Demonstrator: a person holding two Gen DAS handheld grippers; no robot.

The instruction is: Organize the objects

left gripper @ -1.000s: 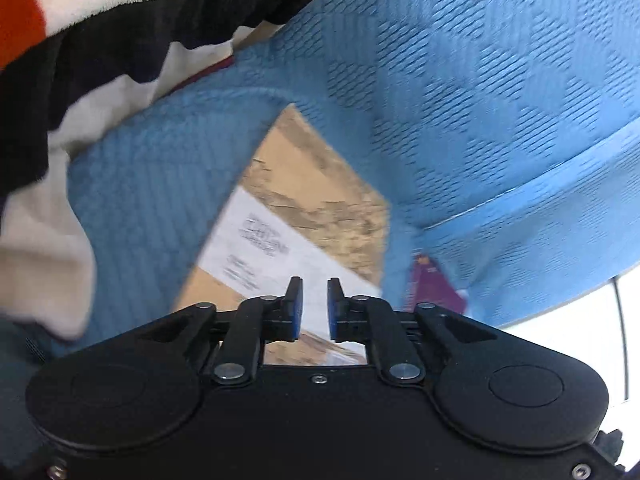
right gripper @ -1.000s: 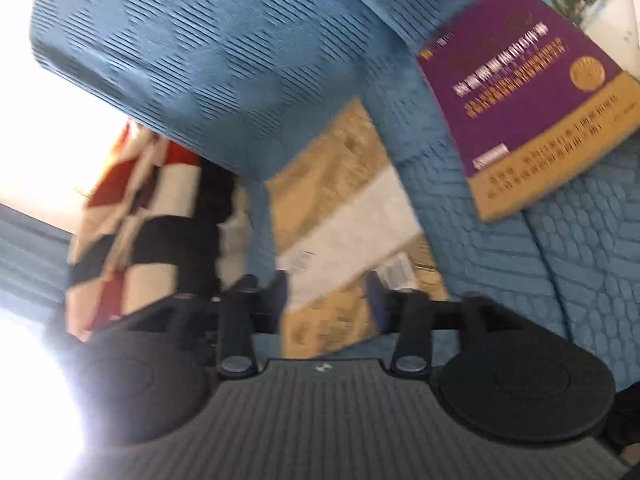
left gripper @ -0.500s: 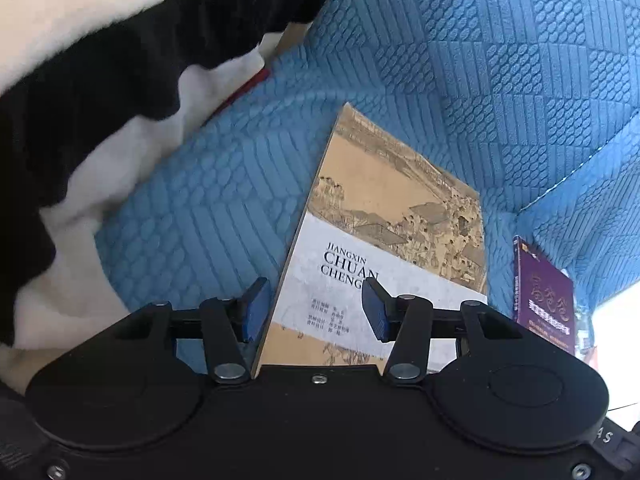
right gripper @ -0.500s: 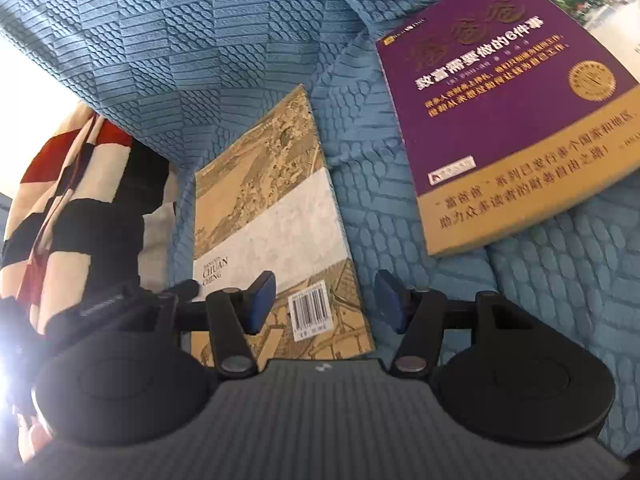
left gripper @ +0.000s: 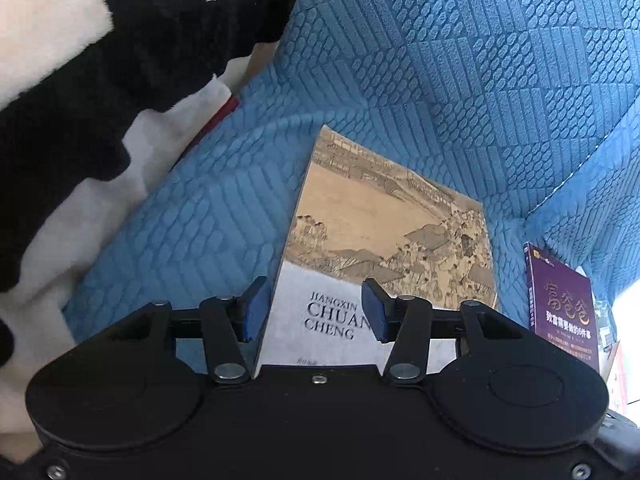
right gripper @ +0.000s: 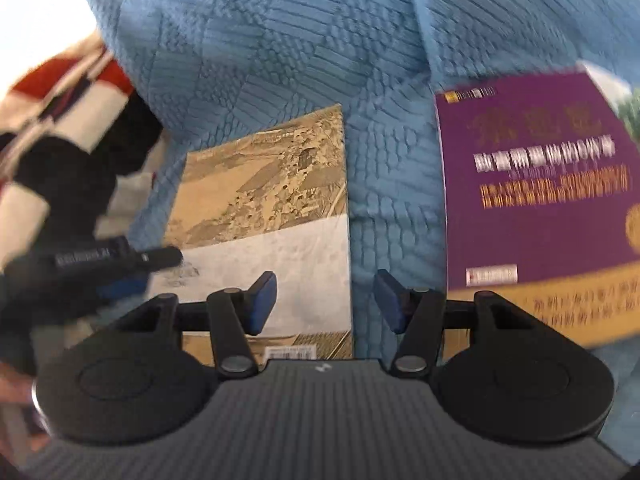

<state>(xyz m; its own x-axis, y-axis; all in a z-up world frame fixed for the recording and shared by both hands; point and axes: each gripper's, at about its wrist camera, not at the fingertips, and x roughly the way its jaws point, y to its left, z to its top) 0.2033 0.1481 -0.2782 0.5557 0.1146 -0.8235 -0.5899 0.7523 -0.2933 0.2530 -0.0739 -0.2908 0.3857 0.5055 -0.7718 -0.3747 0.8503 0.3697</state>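
Now both apart: left gripper (left gripper: 316, 310) jaws just widened over tan painted-cover paperback book (left gripper: 384, 232); right gripper (right gripper: 326, 300) empty, near purple-and-gold paperback book (right gripper: 536, 184).

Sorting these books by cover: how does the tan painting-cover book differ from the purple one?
The tan painting-cover book shows an old landscape scene above a white band, with Latin-letter title "JIANGXIN CHUAN CHENG" in the left wrist view; the purple book has a plain purple cover with Chinese lettering and a yellow band below. The tan book lies nearer the striped blanket, the purple one on the other side. Both lie flat on the blue textured cushion.
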